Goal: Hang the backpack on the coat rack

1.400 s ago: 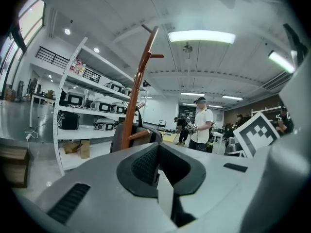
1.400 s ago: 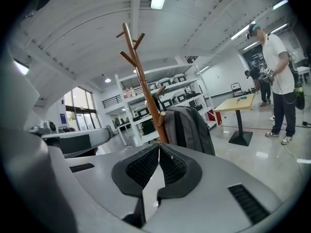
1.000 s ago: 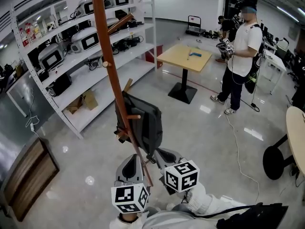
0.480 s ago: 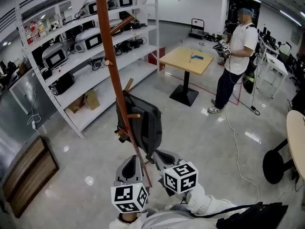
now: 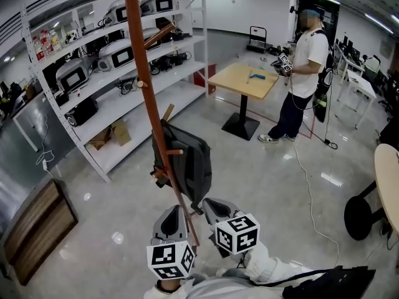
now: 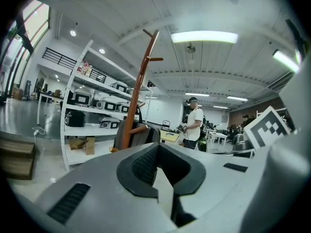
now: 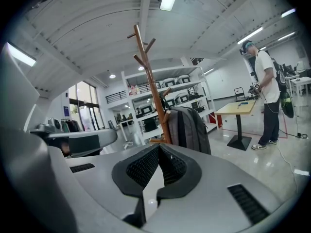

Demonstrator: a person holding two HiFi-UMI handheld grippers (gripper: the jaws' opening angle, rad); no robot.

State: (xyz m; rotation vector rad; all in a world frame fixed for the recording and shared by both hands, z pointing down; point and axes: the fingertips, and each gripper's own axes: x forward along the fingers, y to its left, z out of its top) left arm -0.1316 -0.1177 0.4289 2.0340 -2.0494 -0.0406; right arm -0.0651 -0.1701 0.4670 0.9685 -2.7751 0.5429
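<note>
A dark grey backpack (image 5: 189,161) hangs from a lower peg of the tall brown wooden coat rack (image 5: 147,98), on the side of the pole towards me. Both grippers sit low in the head view, just short of the rack's foot and apart from the bag. My left gripper (image 5: 174,219) is shut and holds nothing. My right gripper (image 5: 214,209) is also shut and holds nothing. In the left gripper view the coat rack (image 6: 141,81) and backpack (image 6: 142,134) stand beyond my left gripper (image 6: 157,148). Over my right gripper (image 7: 158,149), the right gripper view shows the backpack (image 7: 192,128) against the coat rack (image 7: 151,89).
White shelving (image 5: 93,61) with machines runs along the left. A wooden square table (image 5: 244,77) stands beyond, with a person (image 5: 300,67) holding grippers next to it. A wooden crate (image 5: 34,229) lies at lower left. A round table (image 5: 388,173) and a black stool base (image 5: 358,213) are at right.
The person in the background has walked left towards the square table. The backpack stays on its peg, and both grippers remain almost where they were.
</note>
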